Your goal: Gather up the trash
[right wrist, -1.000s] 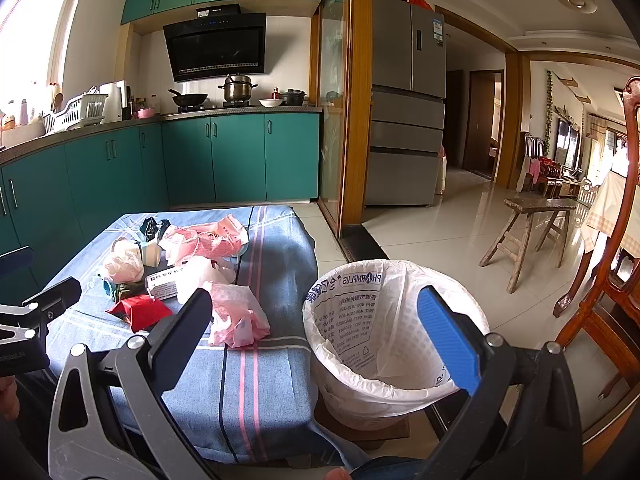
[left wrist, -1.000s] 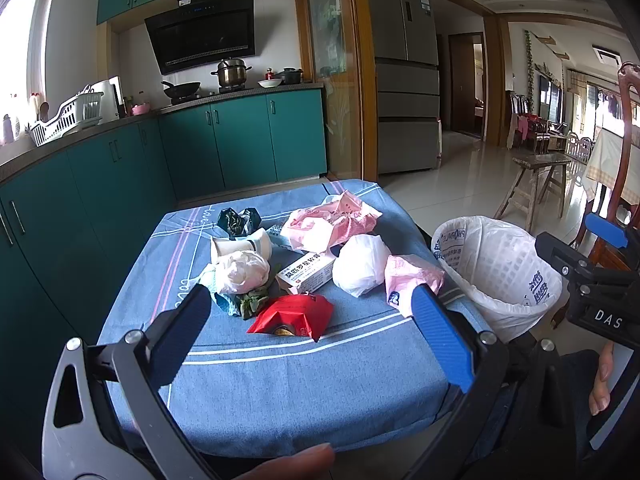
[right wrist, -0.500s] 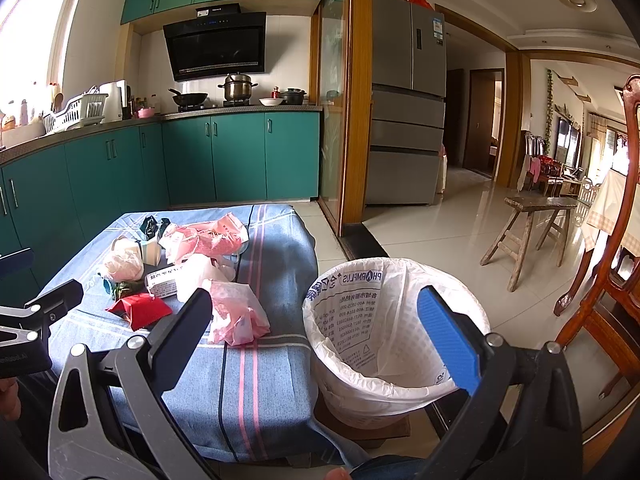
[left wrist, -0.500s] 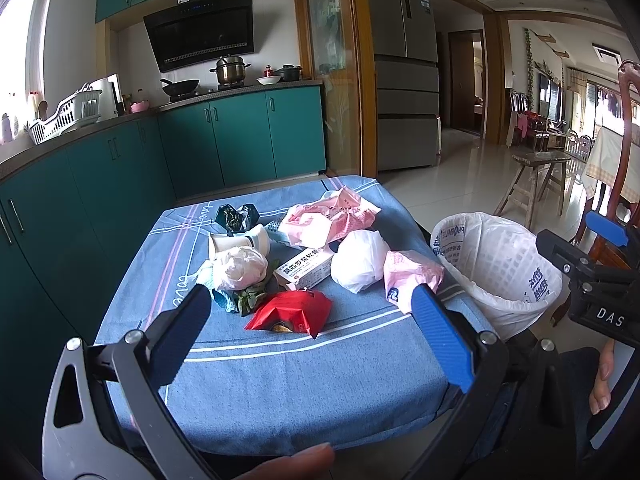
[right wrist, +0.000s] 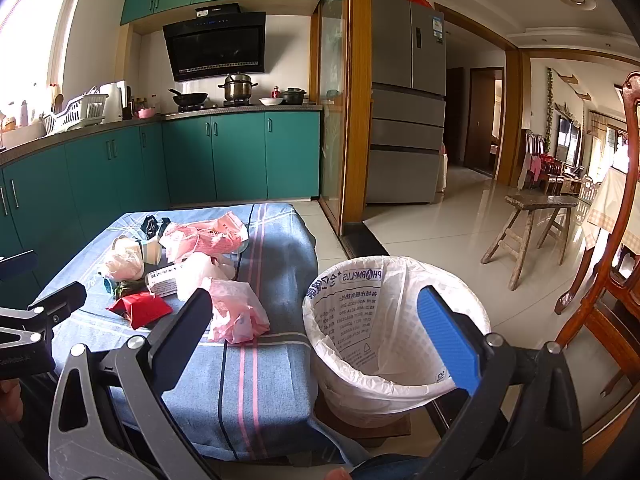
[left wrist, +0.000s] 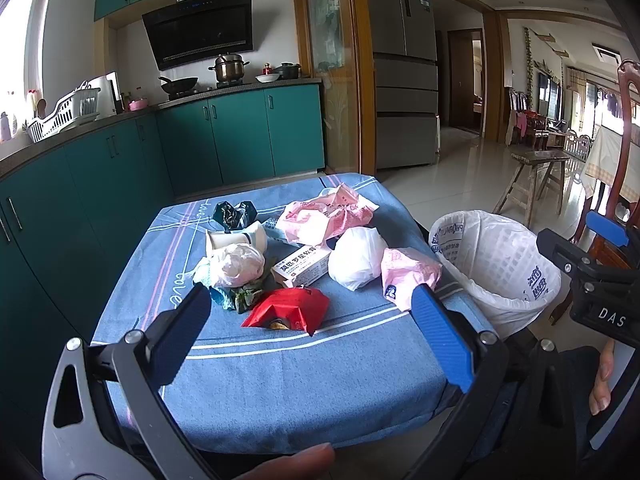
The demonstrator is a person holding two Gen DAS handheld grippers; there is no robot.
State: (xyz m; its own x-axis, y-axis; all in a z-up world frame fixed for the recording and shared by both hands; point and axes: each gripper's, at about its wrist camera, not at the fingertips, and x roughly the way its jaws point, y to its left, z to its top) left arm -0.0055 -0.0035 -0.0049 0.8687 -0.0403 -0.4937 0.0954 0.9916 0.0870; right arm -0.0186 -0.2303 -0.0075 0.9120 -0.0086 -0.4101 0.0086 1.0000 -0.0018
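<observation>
Trash lies in a heap on the blue-clothed table (left wrist: 280, 380): a red wrapper (left wrist: 288, 310), a white medicine box (left wrist: 302, 268), a white bag ball (left wrist: 356, 258), a pink bag (left wrist: 406, 274), a bigger pink bag (left wrist: 326, 220), a paper cup (left wrist: 236, 240) and a dark wrapper (left wrist: 232, 214). The bin with a white liner (right wrist: 396, 328) stands at the table's right edge. My left gripper (left wrist: 310, 320) is open, held short of the red wrapper. My right gripper (right wrist: 316, 328) hangs open over the gap between table and bin, with the pink bag (right wrist: 236, 312) just beyond its left finger.
Teal kitchen cabinets (left wrist: 120, 168) run along the left and back. A fridge (right wrist: 408, 100) stands behind the doorway. A wooden stool (right wrist: 532, 220) and a wooden chair (right wrist: 608, 280) are on the tiled floor to the right. A person's fingers (left wrist: 600, 376) show beside the right gripper.
The left gripper's view has eased back and tilted slightly, so the trash heap sits a little higher in the frame. The right gripper has barely moved. Both stay open.
</observation>
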